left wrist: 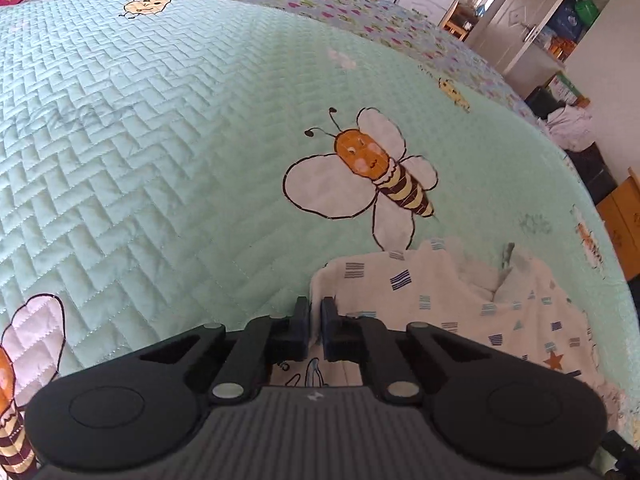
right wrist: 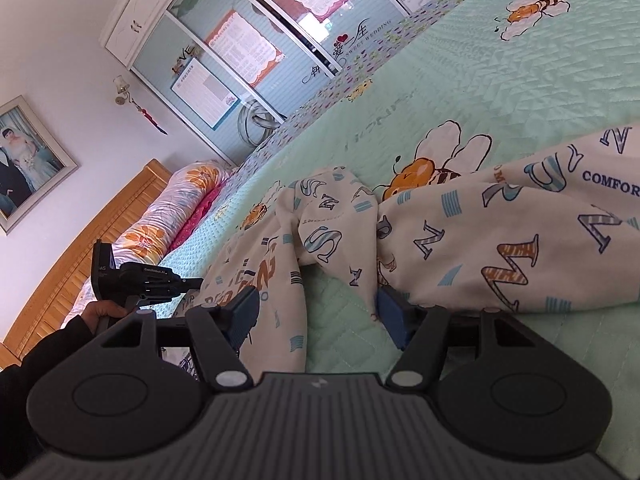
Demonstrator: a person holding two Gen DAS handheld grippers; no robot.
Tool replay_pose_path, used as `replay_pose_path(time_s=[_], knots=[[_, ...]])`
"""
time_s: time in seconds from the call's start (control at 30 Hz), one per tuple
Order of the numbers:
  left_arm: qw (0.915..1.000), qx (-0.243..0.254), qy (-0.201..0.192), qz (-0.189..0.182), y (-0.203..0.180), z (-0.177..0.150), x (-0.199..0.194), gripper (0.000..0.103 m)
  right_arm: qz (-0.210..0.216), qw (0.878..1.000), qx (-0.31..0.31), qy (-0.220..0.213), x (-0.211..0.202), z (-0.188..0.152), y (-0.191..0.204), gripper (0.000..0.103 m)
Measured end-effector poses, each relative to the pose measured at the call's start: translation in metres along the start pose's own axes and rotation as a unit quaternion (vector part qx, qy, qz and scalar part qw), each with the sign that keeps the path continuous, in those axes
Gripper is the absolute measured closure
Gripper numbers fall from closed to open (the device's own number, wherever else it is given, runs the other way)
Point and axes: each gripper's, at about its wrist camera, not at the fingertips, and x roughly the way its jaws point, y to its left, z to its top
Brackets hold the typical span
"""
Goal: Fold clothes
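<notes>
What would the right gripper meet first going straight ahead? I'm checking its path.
Probably the cream letter-print garment lying bunched on the green bee quilt, straight beyond the open right gripper; depth is uncertain.

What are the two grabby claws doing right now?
Left gripper: shut, pinching the edge of the cream cotton garment with printed letters.
Right gripper: open, holding nothing, fingers straddling the cloth.

Bed with mint quilted bedspread point(left wrist: 160, 140), cartoon bee print point(left wrist: 372, 168). Wooden headboard point(right wrist: 80, 224) against pale wall. Framed photo point(right wrist: 28, 156) hangs left. White wardrobe point(right wrist: 224, 52) far side. Open door point(left wrist: 524, 16) far right, daylight.
</notes>
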Motion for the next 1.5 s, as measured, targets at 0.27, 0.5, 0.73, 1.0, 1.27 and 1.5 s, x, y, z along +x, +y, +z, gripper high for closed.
replay_pose_path(time_s=[0.27, 0.5, 0.73, 1.0, 1.27, 1.5], knots=[[0.9958, -0.02, -0.07, 0.056, 0.031, 0.015, -0.046, 0.099, -0.018, 1.0, -0.004, 0.013, 0.001, 0.006, 0.006, 0.037], [0.993, -0.036, -0.079, 0.08, 0.044, -0.002, -0.061, 0.095, -0.005, 1.0, -0.023, -0.019, -0.008, 0.03, 0.041, 0.032], [0.9945, -0.02, -0.101, 0.019, 0.003, -0.058, -0.1, 0.072, -0.014, 0.994, -0.104, 0.005, 0.033, 0.094, 0.072, 0.03], [0.9956, 0.014, -0.092, -0.006, -0.041, -0.117, -0.113, 0.068, -0.06, 0.984, -0.125, 0.11, 0.172, 0.136, 0.06, 0.03], [0.9961, 0.045, -0.075, -0.012, -0.055, -0.138, -0.114, 0.067, -0.098, 0.972, -0.133, 0.169, 0.21, 0.135, 0.051, 0.098], [0.9957, 0.035, -0.083, -0.022, -0.062, -0.141, -0.12, 0.065, -0.097, 0.976, -0.15, 0.128, 0.196, 0.167, 0.063, 0.065]])
